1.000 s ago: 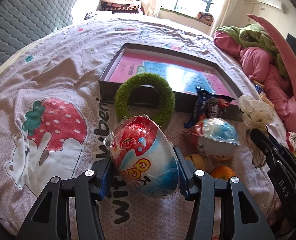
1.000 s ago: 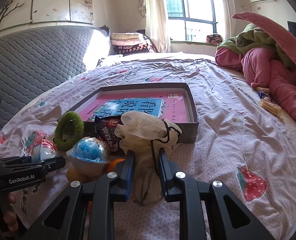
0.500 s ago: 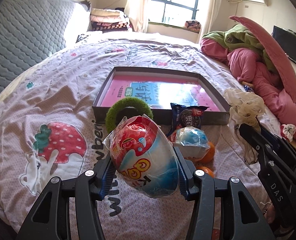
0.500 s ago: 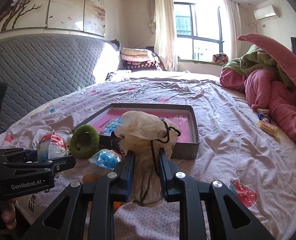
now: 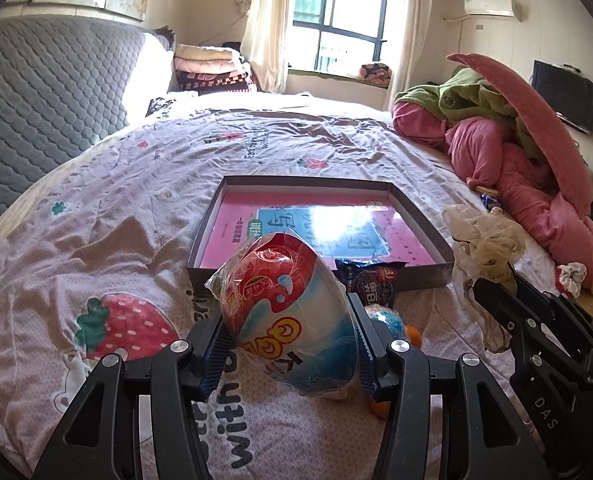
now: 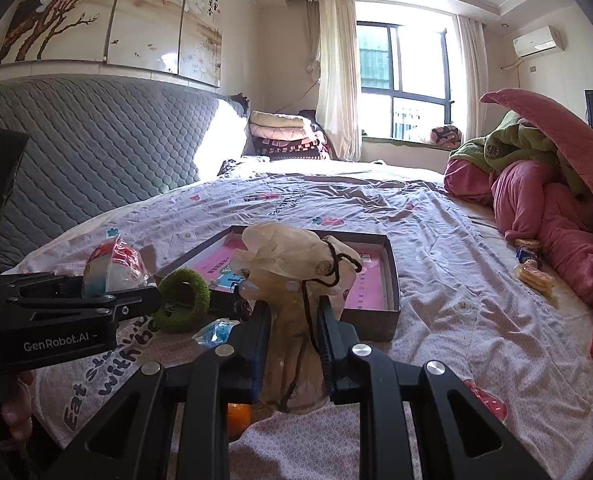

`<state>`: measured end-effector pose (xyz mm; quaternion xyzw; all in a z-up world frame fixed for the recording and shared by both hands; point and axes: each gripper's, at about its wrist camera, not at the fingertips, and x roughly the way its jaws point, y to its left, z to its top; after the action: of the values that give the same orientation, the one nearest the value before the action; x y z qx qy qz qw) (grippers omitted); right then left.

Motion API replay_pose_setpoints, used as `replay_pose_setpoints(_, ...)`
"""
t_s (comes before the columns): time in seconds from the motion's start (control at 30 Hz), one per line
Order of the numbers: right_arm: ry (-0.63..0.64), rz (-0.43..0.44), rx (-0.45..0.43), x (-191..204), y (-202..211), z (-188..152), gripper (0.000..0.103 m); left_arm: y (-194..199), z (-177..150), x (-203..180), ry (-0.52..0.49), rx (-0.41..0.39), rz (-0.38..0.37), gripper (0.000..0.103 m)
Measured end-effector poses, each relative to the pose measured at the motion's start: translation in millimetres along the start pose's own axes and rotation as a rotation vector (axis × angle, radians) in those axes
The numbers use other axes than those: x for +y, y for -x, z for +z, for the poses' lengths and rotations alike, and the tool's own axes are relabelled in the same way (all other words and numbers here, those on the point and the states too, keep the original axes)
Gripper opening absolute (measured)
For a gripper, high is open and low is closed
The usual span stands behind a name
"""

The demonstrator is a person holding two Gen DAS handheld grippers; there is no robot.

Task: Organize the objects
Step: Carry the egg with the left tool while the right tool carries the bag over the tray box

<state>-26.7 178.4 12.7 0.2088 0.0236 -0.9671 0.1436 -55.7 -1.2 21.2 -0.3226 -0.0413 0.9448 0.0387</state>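
My left gripper (image 5: 288, 344) is shut on a wrapped red-and-blue toy egg (image 5: 284, 304) and holds it above the bedspread; the egg also shows in the right wrist view (image 6: 112, 268). My right gripper (image 6: 292, 336) is shut on a cream drawstring pouch (image 6: 296, 264), also seen in the left wrist view (image 5: 484, 240), held up in front of the shallow grey box (image 5: 436, 236) with a pink book inside. A green fuzzy ring (image 6: 182, 300), a dark snack packet (image 5: 370, 284), a second blue-topped egg (image 5: 386, 318) and oranges (image 6: 238, 420) lie before the box.
A heap of pink and green bedding (image 5: 516, 152) fills the right side of the bed. Snack packets (image 6: 532, 272) and a red-white scrunchie (image 5: 570, 278) lie near it. A grey quilted headboard (image 6: 96, 152) is on the left. Folded blankets (image 6: 284, 136) sit at the far end.
Both grippers have risen and tilted up with their loads. The bedspread items sit lower in view, and the green ring is now hidden behind the egg in the left wrist view.
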Motion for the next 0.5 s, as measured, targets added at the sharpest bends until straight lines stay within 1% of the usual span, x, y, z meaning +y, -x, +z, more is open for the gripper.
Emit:
replay_pose_setpoints(0.23,-0.017,0.006,0.004,-16.5,-9.7,14.4,0.023,-9.3,22.2,14.3,0.023,-0.017,0.001,0.055)
replay_pose_setpoints(0.5,-0.001,-0.015,-0.002,-22.4,-25.1,26.3,0.023,-23.7,34.0,12.6,0.014,-0.022,-0.009,0.055)
